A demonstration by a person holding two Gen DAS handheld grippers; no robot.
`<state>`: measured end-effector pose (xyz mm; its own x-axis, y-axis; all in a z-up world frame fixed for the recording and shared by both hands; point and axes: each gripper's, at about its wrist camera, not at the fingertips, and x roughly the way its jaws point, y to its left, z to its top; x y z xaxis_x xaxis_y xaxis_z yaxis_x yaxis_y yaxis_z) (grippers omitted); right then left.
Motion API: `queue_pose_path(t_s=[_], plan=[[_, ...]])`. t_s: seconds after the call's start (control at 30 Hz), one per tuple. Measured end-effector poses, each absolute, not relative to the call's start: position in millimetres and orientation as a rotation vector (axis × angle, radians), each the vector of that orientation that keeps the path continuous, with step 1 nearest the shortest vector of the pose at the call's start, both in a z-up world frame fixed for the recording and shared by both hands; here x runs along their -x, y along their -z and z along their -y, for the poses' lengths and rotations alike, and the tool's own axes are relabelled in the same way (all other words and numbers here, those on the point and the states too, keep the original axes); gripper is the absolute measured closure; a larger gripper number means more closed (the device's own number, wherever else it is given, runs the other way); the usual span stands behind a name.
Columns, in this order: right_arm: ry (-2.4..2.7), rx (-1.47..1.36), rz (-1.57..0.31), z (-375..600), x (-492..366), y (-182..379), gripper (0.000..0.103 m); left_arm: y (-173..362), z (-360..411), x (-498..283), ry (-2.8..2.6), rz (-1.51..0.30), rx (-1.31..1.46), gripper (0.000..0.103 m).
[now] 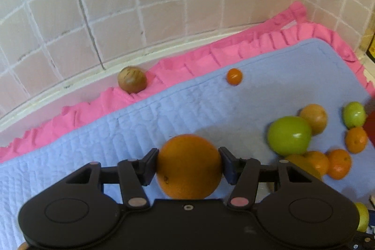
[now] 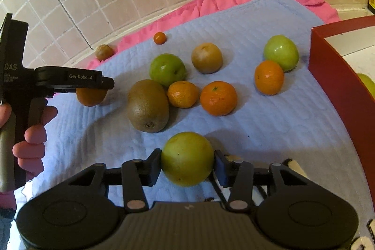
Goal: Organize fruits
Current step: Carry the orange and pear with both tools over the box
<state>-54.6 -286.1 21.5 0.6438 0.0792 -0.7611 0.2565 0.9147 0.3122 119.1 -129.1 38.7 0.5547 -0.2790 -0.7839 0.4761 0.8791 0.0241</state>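
The left gripper (image 1: pixel 188 166) has its pads pressed on either side of a large orange (image 1: pixel 189 165) that sits on the blue quilted mat (image 1: pixel 117 132), while the right gripper (image 2: pixel 187 159) clamps a yellow-green apple (image 2: pixel 187 159) near the mat's front edge. In the right wrist view the left tool's side reads "GenRobot.AI" and its body "DAS", with smaller print below too blurred to read, and a hand (image 2: pixel 30 132) wraps its handle. Outward, a kiwi (image 2: pixel 148 106), mandarins and green apples crowd mid-mat; the far left stretch lies open up to the pink ruffled border (image 1: pixel 93 107) and tiled wall (image 1: pixel 117 4), and a red box (image 2: pixel 339 76) walls the right edge.
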Motion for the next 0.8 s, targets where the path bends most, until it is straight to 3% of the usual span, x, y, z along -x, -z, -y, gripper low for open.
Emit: queue_pose_path(t_s=[0.37, 0.8], plan=[[0.134, -0.412, -0.703, 317.3, 110.6, -67.9, 0.054, -105.4, 183.1, -69.5, 0.594, -0.722, -0.248, 0.036], [0.459, -0.429, -0.593, 417.0, 199.8, -102.5, 0.054, -155.6, 336.3, 11.4, 1.058, -0.621, -0.298, 0.036]])
